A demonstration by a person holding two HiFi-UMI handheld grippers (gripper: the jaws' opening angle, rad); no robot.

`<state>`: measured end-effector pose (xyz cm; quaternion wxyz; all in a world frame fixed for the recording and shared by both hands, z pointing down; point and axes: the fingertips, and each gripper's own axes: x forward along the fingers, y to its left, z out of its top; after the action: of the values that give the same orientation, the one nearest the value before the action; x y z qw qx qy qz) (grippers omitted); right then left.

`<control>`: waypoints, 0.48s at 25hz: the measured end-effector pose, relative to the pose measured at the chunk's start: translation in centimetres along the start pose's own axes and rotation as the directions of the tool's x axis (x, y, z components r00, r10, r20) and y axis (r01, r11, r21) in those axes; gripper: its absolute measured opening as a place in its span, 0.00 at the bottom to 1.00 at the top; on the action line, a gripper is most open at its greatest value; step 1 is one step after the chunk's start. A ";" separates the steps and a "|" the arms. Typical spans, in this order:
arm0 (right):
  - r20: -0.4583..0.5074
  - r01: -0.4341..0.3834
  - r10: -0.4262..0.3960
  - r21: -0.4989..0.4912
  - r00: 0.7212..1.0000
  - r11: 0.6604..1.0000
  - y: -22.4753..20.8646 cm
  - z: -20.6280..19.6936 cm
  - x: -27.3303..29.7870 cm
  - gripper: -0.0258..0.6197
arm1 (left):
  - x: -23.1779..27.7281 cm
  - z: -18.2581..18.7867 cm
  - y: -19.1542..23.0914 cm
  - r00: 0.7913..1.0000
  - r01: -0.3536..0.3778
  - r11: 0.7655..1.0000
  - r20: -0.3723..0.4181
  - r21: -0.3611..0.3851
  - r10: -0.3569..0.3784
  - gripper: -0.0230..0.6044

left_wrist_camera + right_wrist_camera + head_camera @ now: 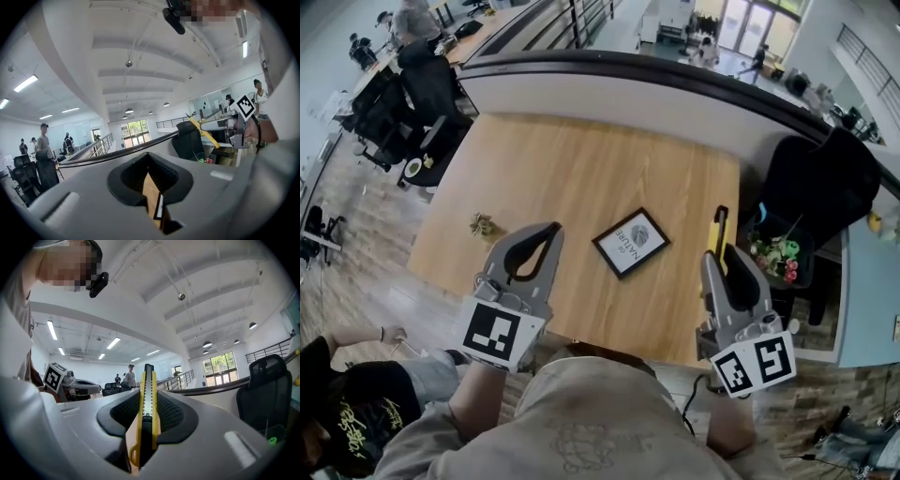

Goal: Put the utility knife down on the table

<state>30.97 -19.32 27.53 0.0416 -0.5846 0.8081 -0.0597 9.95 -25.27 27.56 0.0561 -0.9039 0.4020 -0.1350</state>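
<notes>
Head view: right claw [718,264] pinches a yellow utility knife [721,223] over the wooden counter [581,169]; left claw [551,231] is pressed together, empty; a framed card [631,242] reads "BY NATURE".

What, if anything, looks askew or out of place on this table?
The framed sign lies flat, turned at an angle to the edges of the table. The yellow utility knife is not lying there; it is clamped in the right gripper. No spill or damage shows.

The tongs [146,427] grip a yellow utility knife [146,413] upright.
</notes>
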 end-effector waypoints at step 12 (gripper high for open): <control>-0.034 -0.007 0.007 -0.012 0.999 1.000 2.6 -1.0 5.0 0.23 | 0.0 -2.2 5.3 1.000 0.003 0.999 0.001 -0.044 -0.003 0.04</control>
<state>26.79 -23.15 28.18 0.0246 -0.5810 0.8110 -0.0649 5.53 -28.78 28.56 0.0363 -0.9056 0.4035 -0.1257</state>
